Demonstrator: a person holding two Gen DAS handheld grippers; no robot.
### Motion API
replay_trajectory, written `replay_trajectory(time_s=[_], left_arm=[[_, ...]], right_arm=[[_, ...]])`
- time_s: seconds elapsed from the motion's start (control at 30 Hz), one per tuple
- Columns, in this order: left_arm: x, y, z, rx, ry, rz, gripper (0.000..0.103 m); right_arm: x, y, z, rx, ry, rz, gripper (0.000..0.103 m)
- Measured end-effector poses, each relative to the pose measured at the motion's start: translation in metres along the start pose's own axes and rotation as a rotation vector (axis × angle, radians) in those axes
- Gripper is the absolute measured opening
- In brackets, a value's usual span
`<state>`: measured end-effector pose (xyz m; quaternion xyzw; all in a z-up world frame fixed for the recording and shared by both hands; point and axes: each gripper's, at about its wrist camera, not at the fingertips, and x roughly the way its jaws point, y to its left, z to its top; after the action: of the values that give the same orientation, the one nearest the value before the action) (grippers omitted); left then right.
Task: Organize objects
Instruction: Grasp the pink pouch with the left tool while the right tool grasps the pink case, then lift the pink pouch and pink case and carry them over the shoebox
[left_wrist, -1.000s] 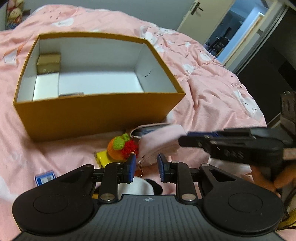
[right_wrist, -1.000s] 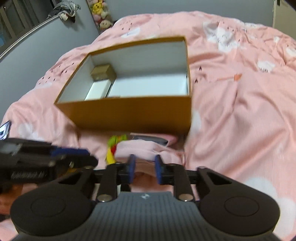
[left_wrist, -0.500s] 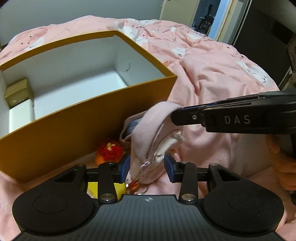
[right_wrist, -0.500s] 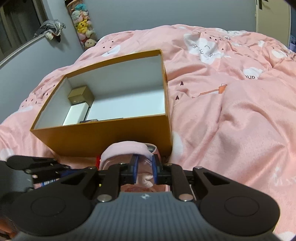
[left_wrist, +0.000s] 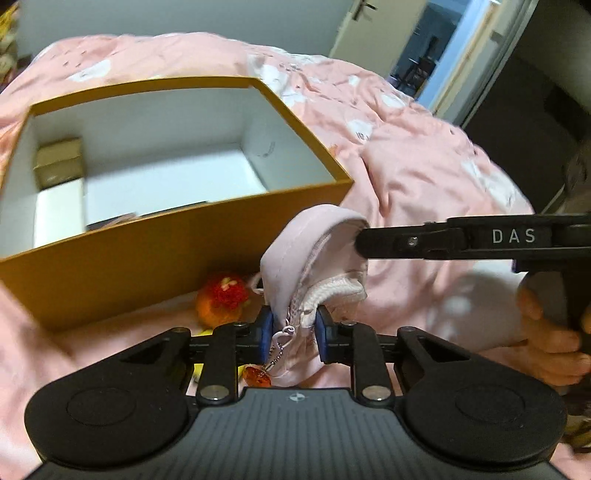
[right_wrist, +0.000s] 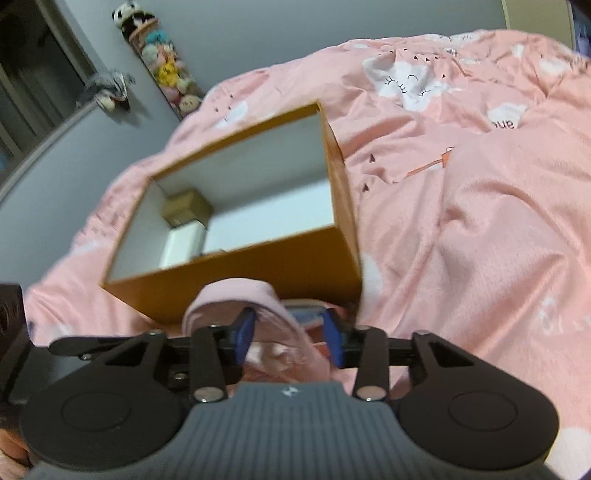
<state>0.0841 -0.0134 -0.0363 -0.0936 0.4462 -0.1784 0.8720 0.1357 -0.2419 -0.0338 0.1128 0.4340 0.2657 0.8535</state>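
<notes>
Pouch (left_wrist: 295, 258), pale pink with a zipper, has risen off the bed since a second ago, when it lay low in front of the box; half a second ago the right tongs pinched it, and now their blue pads stand apart around its upper fold. The left tongs (left_wrist: 291, 334) are closed narrowly on the pouch's lower end beside the zipper pull, where a small amber charm (left_wrist: 256, 374) dangles. In the left view the right tongs (left_wrist: 364, 243) reach in from the side, tip touching the pouch's top; in the right view the pouch (right_wrist: 236, 299) arches between their pads (right_wrist: 245, 332). The pouch hangs just before the near wall of the orange box (left_wrist: 166, 240), which sits on the pink bed (left_wrist: 424, 177). Inside, a small brown box (left_wrist: 59, 162) sits in the far left corner, a white box (left_wrist: 59, 210) in front of it. A knitted orange toy (left_wrist: 221, 299) lies below the box's front wall.
</notes>
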Motion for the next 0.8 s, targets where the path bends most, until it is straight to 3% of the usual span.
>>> replay_trajectory(time_s=[0.07,0.17,0.33,0.5,0.67,0.8], left_arm=[[-0.012,0.011,0.003,-0.07,0.041,0.029,0.026],[-0.031,0.03,0.003,-0.152,0.059,0.069,0.026],[-0.03,0.056,0.0,-0.245,0.079,0.132,0.026],[-0.005,0.066,-0.003,-0.33,0.079,0.135,0.026],[0.004,0.075,-0.009,-0.378,0.075,0.149,0.027],[0.009,0.077,-0.011,-0.388,0.076,0.15,0.027]], right_arm=[[-0.002,0.003,0.003,0.009,-0.001,0.015,0.048],[0.002,0.007,0.007,-0.028,-0.018,-0.062,0.048],[0.04,-0.002,0.008,-0.016,0.126,-0.092,0.047],[0.085,-0.012,0.001,0.0,0.252,-0.098,0.047],[0.112,-0.023,-0.004,0.026,0.327,-0.111,0.047],[0.126,-0.036,-0.004,0.094,0.36,-0.062,0.054]])
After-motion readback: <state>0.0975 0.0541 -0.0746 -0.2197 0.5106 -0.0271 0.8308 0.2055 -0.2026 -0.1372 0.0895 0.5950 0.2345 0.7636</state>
